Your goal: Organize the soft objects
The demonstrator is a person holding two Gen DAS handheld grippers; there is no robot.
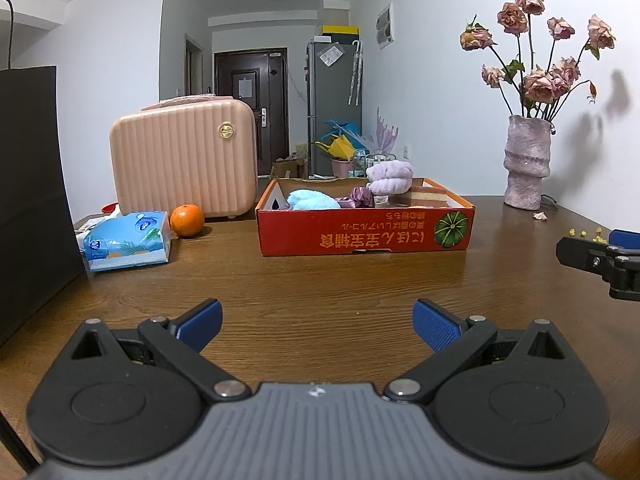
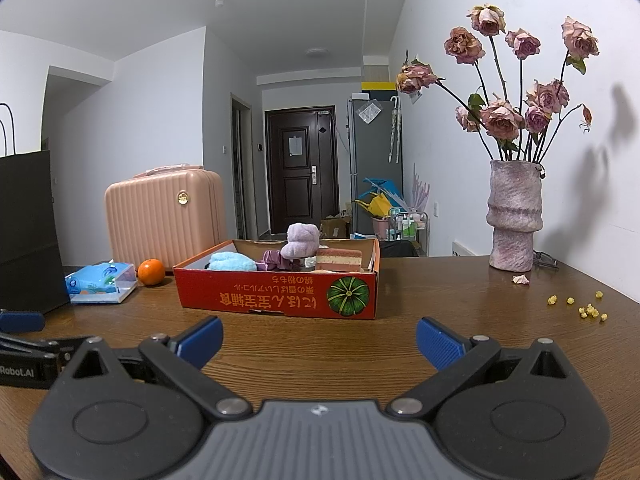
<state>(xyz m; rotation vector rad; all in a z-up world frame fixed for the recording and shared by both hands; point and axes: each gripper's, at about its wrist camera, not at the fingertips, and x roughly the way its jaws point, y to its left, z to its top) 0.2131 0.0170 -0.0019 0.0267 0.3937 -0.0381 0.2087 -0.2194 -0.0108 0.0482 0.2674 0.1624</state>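
A: So, nearest first — what fills the bottom of each frame?

B: The grippers. In the left wrist view the left gripper (image 1: 318, 324) sits low centre, blue pads spread wide, nothing between them, bare table (image 1: 320, 280) beneath. The right gripper (image 2: 319, 342) looks the same in its own view: jaws wide apart, empty, above the wood.

A: Do they see each other?

B: Yes. The right one pokes in at the right edge of the left view, the left one at the lower left edge of the right view.

A: And the soft things?

B: All in the red box (image 1: 364, 234), mid-frame, just beyond the open jaws. Inside, from left to right: a blue plush (image 1: 312, 200), a purple scrunchie (image 1: 362, 197), and a striped sponge (image 1: 428, 196). A lilac plush (image 1: 390, 178) rises behind the scrunchie, above the box rim. The right view shows the same box (image 2: 276, 292) left of centre.

A: What lies left of it?

B: A tissue pack (image 1: 128, 246) and an orange (image 1: 187, 220), close together, the orange before a pink case (image 1: 184, 160). A black bag (image 1: 32, 200) fills the left edge.

A: And right?

B: Yellow crumbs (image 2: 580, 308) scattered on the table at the right, a fallen petal (image 2: 521, 279) past them, then a vase (image 2: 514, 216) of dried roses (image 2: 520, 80) by the wall.

A: Farthest back?

B: A dark door (image 2: 300, 168) at the centre, a grey fridge (image 2: 374, 160) to its right.
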